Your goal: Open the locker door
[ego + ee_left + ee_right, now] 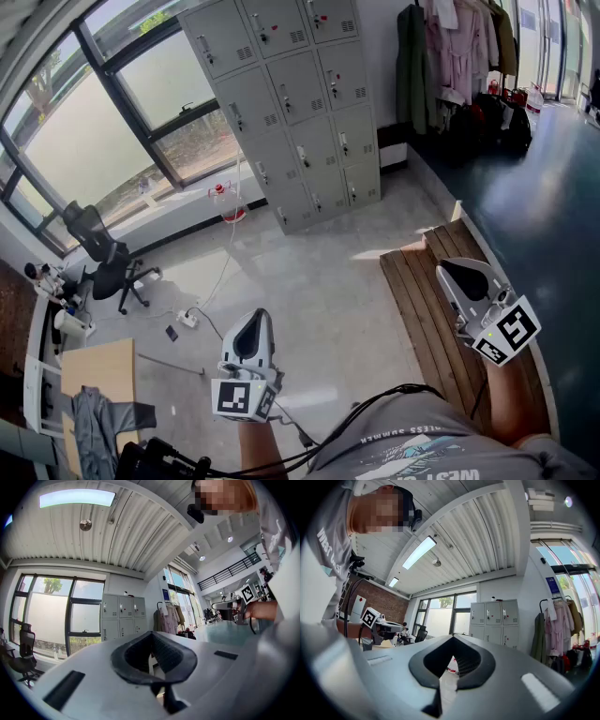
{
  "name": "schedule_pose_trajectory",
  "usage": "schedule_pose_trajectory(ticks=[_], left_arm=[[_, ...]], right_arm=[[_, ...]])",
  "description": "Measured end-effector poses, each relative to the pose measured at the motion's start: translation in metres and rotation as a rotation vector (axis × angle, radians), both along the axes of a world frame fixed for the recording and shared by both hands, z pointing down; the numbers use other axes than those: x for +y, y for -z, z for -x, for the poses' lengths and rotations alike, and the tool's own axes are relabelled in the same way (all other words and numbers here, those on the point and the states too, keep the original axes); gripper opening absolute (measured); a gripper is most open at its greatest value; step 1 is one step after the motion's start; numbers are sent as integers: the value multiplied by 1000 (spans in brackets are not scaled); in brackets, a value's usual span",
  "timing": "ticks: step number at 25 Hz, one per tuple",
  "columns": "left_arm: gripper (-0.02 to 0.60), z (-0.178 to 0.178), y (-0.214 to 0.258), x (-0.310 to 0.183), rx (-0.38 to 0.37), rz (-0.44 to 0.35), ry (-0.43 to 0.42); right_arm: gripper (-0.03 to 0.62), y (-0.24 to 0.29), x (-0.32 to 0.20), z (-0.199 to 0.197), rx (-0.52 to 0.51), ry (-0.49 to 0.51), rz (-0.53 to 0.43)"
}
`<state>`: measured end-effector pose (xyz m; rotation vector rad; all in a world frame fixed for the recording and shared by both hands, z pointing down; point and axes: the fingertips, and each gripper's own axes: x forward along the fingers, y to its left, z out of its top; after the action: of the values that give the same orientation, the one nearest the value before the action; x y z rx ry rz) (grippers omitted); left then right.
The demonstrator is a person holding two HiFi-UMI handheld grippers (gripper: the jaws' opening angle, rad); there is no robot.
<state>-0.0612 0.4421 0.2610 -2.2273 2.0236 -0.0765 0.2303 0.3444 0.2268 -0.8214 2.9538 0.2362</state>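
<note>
A grey bank of lockers stands against the far wall, all its doors closed; it also shows as the lockers and the lockers in the two gripper views. Both grippers are held close to the person's body, far from the lockers. My left gripper points level toward them, its jaws together with nothing between them. My right gripper hovers over a wooden platform, also shut and empty. Each gripper appears small in the other's view.
An office chair and a desk stand at the left by the windows. A wooden platform lies at the right. Clothes hang right of the lockers. Cables and a red object lie on the floor.
</note>
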Motion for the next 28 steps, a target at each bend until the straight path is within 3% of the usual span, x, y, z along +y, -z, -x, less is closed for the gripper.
schedule_pose_trajectory(ticks=[13, 18, 28], left_arm=[[6, -2, -13, -2, 28, 6, -8], [6, 10, -17, -14, 75, 9, -8], [6, 45, -27, -39, 46, 4, -52]], right_arm=[[-8, -13, -6, -2, 6, 1, 24], [-6, -23, -13, 16, 38, 31, 47], [-5, -42, -49, 52, 10, -29, 73]])
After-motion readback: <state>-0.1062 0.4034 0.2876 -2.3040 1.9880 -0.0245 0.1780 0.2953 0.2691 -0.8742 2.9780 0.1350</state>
